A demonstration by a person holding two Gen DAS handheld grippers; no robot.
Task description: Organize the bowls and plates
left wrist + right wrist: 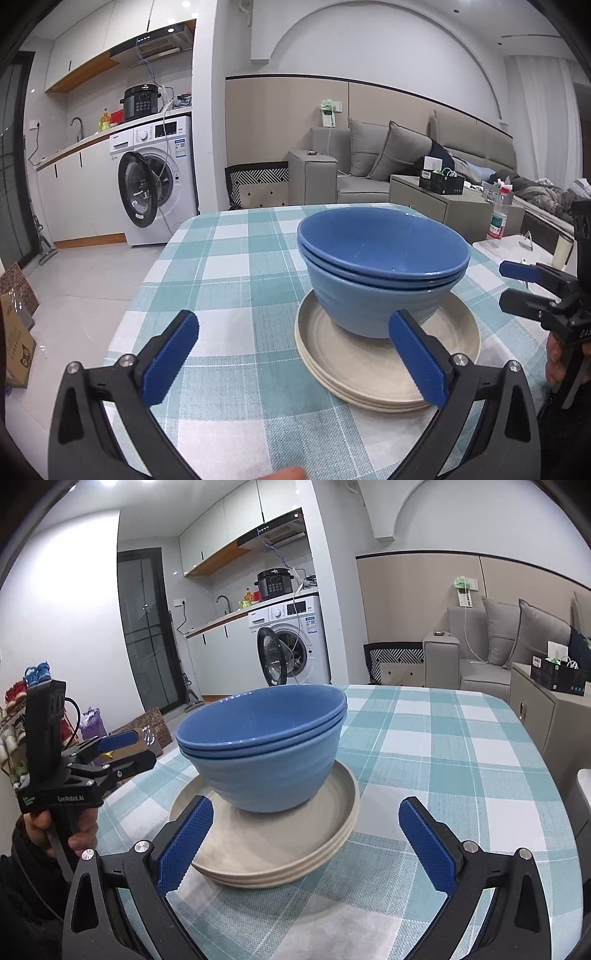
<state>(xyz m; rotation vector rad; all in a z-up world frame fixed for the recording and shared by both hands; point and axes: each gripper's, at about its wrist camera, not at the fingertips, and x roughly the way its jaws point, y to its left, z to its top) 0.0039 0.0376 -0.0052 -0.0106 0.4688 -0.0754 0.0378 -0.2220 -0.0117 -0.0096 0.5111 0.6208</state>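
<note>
Stack of blue ceramic bowls, nested, at least two rims visible, seated upright on stack of beige round plates; three plate edges countable in right wrist view. Whole stack resting on bench covered by teal-and-white checked tablecloth, centre-right of frame in left wrist view, centre-left in right wrist view.

Left hand-held gripper: blue-padded jaws spread wide, nothing between the pads. Right-hand pad overlapping near rim of plates in frame; contact not determinable. Left-hand pad over bare cloth.

Right hand-held gripper: jaws likewise spread wide, gripping nothing. Left-hand pad in front of near-left plate edge, right-hand pad over cloth, clear of stack.

Each gripper visible in the other's view: right one at right edge of left wrist view, left one at left edge of right wrist view, held by a hand in dark sleeve.

Background, upper left: white washing machine, door open.
</note>
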